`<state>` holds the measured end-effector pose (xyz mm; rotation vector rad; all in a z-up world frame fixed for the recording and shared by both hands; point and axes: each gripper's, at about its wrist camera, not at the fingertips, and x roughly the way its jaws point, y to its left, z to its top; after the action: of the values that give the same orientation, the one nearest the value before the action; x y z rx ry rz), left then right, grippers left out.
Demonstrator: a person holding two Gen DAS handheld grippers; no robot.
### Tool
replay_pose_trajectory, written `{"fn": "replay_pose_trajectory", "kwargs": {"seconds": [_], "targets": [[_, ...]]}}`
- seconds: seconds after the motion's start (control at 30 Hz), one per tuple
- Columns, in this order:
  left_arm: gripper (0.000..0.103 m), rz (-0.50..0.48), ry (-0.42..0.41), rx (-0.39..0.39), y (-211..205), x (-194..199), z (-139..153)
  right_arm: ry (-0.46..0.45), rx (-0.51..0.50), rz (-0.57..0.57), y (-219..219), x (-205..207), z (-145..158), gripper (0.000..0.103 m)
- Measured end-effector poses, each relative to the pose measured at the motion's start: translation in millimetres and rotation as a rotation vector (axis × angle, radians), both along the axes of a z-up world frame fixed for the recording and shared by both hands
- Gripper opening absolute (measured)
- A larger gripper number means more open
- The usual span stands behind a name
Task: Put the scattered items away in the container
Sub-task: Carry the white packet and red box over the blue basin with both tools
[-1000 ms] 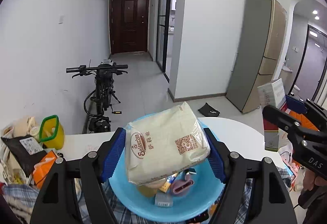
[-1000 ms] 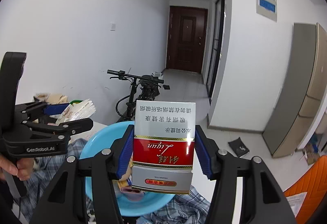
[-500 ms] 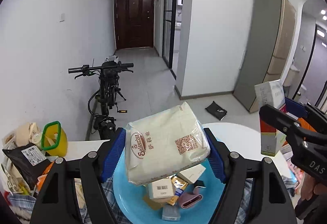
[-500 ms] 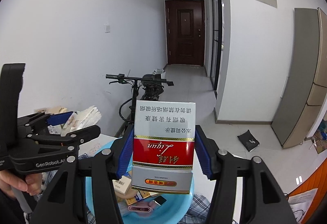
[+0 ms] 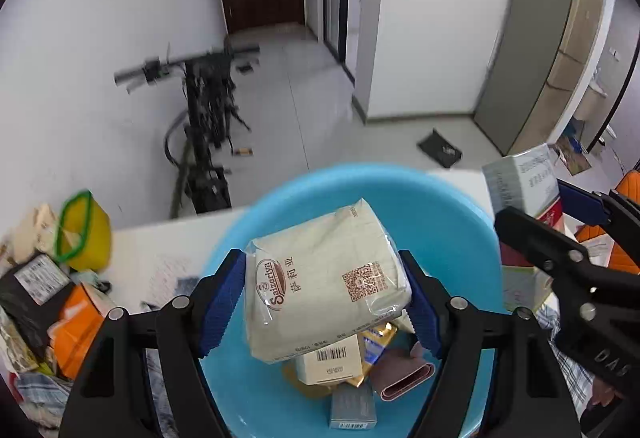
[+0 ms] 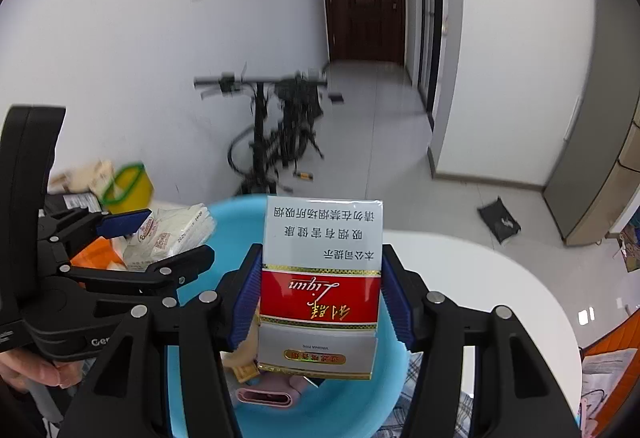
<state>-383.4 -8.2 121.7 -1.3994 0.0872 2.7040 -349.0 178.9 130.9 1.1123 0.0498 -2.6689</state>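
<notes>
Crinkly tissue pack, glossy box, round basin

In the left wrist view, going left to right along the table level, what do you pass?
Black packet → yellow container with a green rim → beige tissue pack clamped in the left gripper over the blue basin → red and white carton in the right gripper.

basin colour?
Light blue basin, plain, no pattern. Clearest in the left wrist view.
</notes>
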Motion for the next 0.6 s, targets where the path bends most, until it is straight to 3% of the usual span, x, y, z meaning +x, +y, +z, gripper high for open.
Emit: {"fn": "replay_pose_trajectory", "kwargs": {"seconds": [0.4,0.6], "targets": [[0.077,0.011,-0.154,-0.006,-6.2,-20.8,-90.4,-0.146,0.057,0.019,-7.5,-29.0,-61.6,0.055],[0.077,0.026,-0.182,-0.005,-17.0,-29.1,-107.4,-0.191,0.069,0.015,-9.2,-37.9,-84.0,0.055]]}}
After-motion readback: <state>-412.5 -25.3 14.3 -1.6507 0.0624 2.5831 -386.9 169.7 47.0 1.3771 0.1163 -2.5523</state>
